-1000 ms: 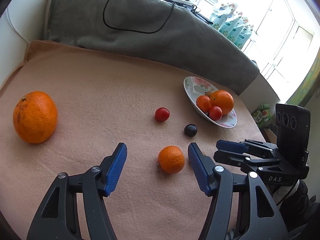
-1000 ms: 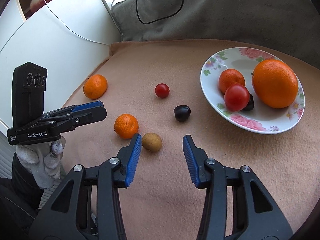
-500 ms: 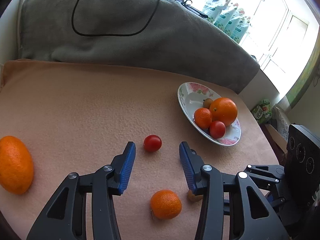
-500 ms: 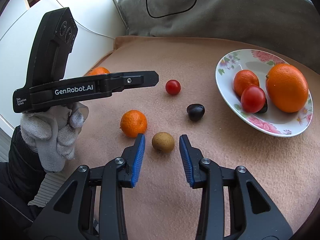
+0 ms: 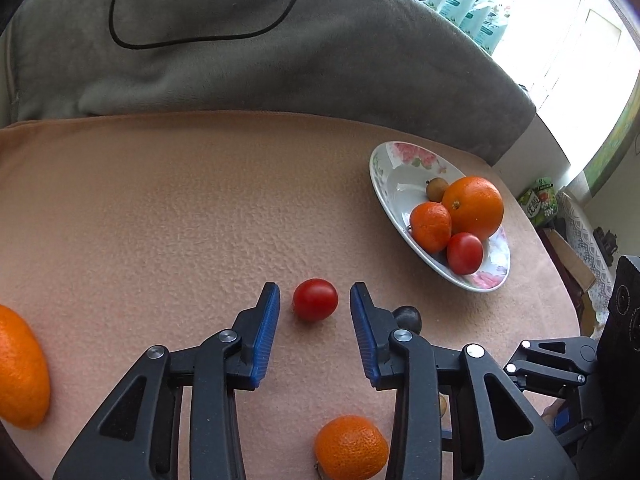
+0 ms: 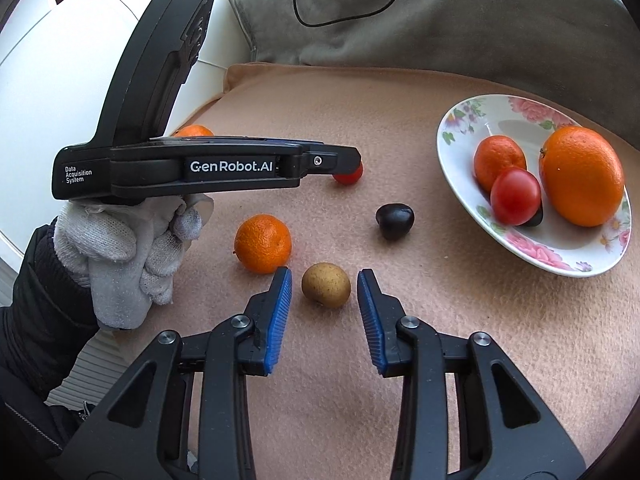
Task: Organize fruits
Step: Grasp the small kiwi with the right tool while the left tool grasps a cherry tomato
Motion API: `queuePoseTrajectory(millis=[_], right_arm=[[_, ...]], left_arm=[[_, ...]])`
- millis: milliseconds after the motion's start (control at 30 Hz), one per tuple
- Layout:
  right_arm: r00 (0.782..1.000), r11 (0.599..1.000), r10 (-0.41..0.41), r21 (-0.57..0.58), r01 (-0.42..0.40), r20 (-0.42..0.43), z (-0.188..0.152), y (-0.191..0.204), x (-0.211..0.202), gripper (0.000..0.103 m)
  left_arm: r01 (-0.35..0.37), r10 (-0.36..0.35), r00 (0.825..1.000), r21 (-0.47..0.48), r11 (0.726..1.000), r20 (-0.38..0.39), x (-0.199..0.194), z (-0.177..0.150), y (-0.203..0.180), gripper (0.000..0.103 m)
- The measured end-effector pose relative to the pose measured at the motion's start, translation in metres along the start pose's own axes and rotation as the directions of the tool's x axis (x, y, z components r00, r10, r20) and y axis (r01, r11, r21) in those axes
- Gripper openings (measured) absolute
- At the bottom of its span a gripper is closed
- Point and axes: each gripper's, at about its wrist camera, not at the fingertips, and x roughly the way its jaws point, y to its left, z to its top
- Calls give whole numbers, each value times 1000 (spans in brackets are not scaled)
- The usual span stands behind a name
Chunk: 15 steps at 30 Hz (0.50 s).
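A small red tomato (image 5: 315,300) lies on the peach cloth between the blue pads of my left gripper (image 5: 315,289); the jaws are closing, with a gap still on each side. In the right wrist view a round brown fruit (image 6: 326,284) sits between the fingers of my right gripper (image 6: 325,273), which have narrowed around it without touching. A flowered plate (image 5: 384,168) at the right holds a big orange (image 5: 474,206), a mandarin, a tomato and a small brown fruit. The left gripper's side hides most of the tomato (image 6: 349,177).
Loose on the cloth are a mandarin (image 6: 263,243), a dark plum-like fruit (image 6: 394,216) and a large orange (image 5: 20,368) at the left edge. A grey cushion (image 5: 280,60) with a black cable backs the cloth. A gloved hand (image 6: 120,248) holds the left gripper.
My left gripper moved forward from the mandarin to the red tomato and its jaws narrowed around it. The right gripper's jaws closed in slightly on the brown fruit.
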Motion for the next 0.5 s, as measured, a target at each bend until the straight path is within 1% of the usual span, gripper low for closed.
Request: queuePoseTrajectory(millis=[67, 200, 233, 267, 333, 367, 500], right_arm=[[1000, 1000, -4, -4, 4, 0, 0, 1, -1, 35], [1000, 1000, -14, -11, 13, -4, 2, 3, 3, 34], [1000, 1000, -17, -15, 17, -6, 1, 4, 4, 33], [1000, 1000, -19, -18, 19, -8, 1, 4, 4, 31], [1000, 1000, -22, -21, 21, -11, 1, 5, 5, 30], [1000, 1000, -22, -23, 22, -12, 1, 5, 5, 29], [1000, 999, -25, -24, 24, -13, 3, 5, 8, 28]], left_arm=[[4, -4, 1000, -4, 1000, -5, 2, 1, 1, 33], [9, -9, 1000, 1, 1000, -18, 5, 0, 1, 32], [10, -10, 1000, 5, 1000, -21, 6, -1, 0, 29], [9, -9, 1000, 9, 1000, -22, 6, -1, -1, 28], [7, -7, 1000, 13, 1000, -25, 8, -1, -2, 27], [5, -5, 1000, 14, 1000, -27, 9, -2, -1, 24], [-2, 3, 1000, 25, 1000, -27, 10, -3, -3, 24]])
